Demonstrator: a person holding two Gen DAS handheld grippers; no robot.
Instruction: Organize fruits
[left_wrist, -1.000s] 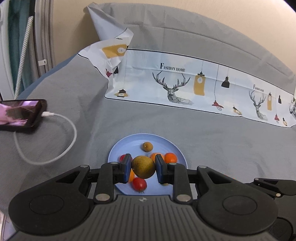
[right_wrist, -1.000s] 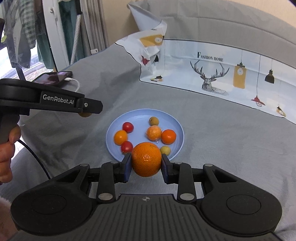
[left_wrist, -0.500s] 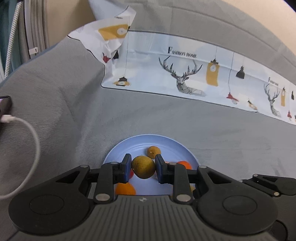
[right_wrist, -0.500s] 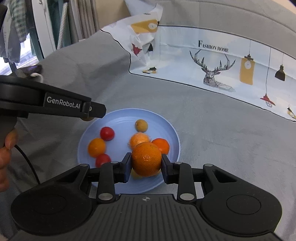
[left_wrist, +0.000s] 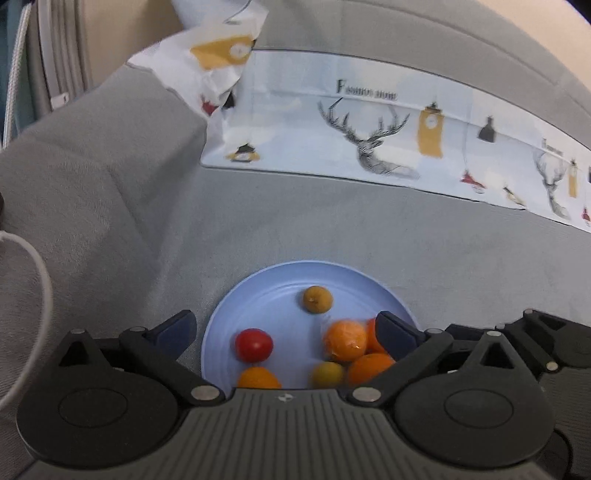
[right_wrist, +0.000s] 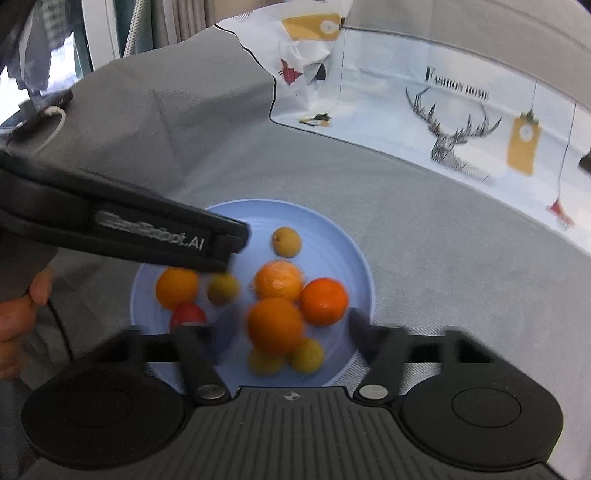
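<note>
A blue plate (left_wrist: 280, 295) (right_wrist: 332, 243) on the grey cloth holds several oranges, red tomatoes and small yellow fruits. My left gripper (left_wrist: 286, 328) hangs over the plate's left side, its jaws opening wide and empty. The yellow-green fruit (left_wrist: 327, 373) (right_wrist: 221, 288) lies blurred on the plate below it. My right gripper (right_wrist: 293, 330) is over the plate's near edge with its jaws opening. A big orange (right_wrist: 275, 325) sits blurred between its fingers, with a gap on each side. In the right wrist view the left gripper's fingers (right_wrist: 147, 240) cross the plate.
A white deer-print cloth (left_wrist: 369, 136) (right_wrist: 461, 122) lies beyond the plate, its corner crumpled. A phone with a white cable (right_wrist: 51, 118) rests at the far left. A person's hand (right_wrist: 18, 325) holds the left gripper's handle. Bare grey cloth surrounds the plate.
Both grippers came down closer over the plate, then opened. The left let go of the yellow-green fruit and the right let go of the big orange; both fruits now lie among the others.
</note>
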